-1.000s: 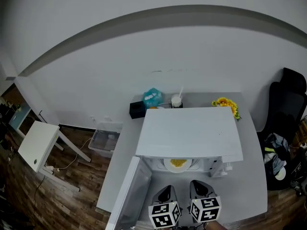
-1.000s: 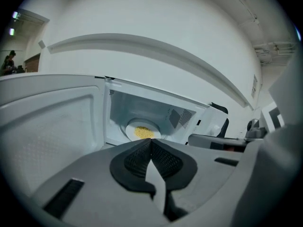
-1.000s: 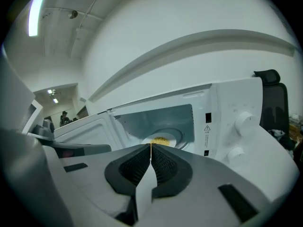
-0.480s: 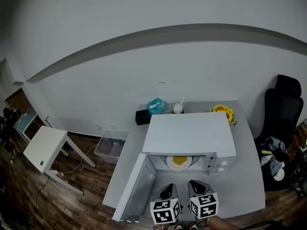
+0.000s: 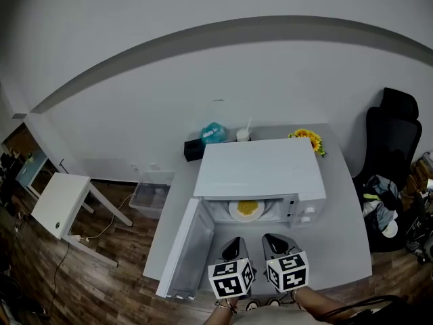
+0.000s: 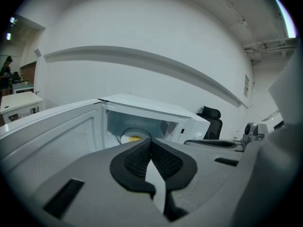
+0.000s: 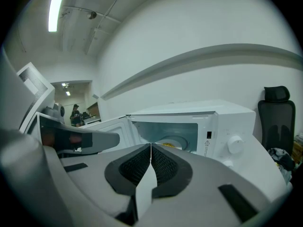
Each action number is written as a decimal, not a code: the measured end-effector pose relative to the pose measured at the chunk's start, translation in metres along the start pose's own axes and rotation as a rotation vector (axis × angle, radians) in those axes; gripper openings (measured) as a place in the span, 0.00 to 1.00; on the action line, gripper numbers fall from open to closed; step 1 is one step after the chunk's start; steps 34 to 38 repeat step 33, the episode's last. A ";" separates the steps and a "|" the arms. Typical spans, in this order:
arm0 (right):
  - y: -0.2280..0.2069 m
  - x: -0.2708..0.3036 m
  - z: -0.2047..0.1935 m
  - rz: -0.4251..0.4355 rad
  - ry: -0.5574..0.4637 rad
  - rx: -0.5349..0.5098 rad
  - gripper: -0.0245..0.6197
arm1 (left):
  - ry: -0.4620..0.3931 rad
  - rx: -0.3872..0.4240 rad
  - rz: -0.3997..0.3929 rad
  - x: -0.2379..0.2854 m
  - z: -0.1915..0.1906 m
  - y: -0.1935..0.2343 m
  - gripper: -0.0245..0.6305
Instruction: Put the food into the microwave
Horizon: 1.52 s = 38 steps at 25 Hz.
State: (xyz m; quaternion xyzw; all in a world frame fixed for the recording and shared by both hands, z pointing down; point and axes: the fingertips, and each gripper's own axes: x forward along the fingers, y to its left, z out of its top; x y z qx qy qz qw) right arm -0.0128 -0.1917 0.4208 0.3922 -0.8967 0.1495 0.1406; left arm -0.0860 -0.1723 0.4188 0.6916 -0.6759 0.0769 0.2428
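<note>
Food (image 5: pixel 247 208), yellow on a white plate (image 5: pixel 234 212), lies inside the microwave (image 5: pixel 260 171) in the head view. The door (image 5: pixel 188 244) is swung open toward the left edge of the table (image 5: pixel 345 242). The left gripper (image 5: pixel 235 241) and the right gripper (image 5: pixel 270 239) hover side by side above the table's front edge, short of the opening and apart from the food.

Left gripper view: its jaws are pressed together with nothing between them, and the food lies beyond their tips.

Right gripper view: its jaws are likewise closed and empty, with the food just past their tips.

The left gripper (image 5: pixel 235 242) and the right gripper (image 5: pixel 271 238) have pulled back a little from the open microwave (image 5: pixel 260 171) and risen.
</note>
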 end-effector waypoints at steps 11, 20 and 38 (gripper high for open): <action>0.000 -0.002 -0.006 0.005 0.018 -0.006 0.06 | 0.012 -0.005 0.007 0.003 -0.004 -0.002 0.04; -0.007 0.001 -0.005 -0.010 0.018 0.015 0.06 | 0.021 -0.007 0.015 0.006 -0.005 0.001 0.04; -0.016 0.003 -0.008 -0.035 0.021 0.026 0.06 | 0.042 -0.003 0.004 0.018 -0.008 -0.003 0.04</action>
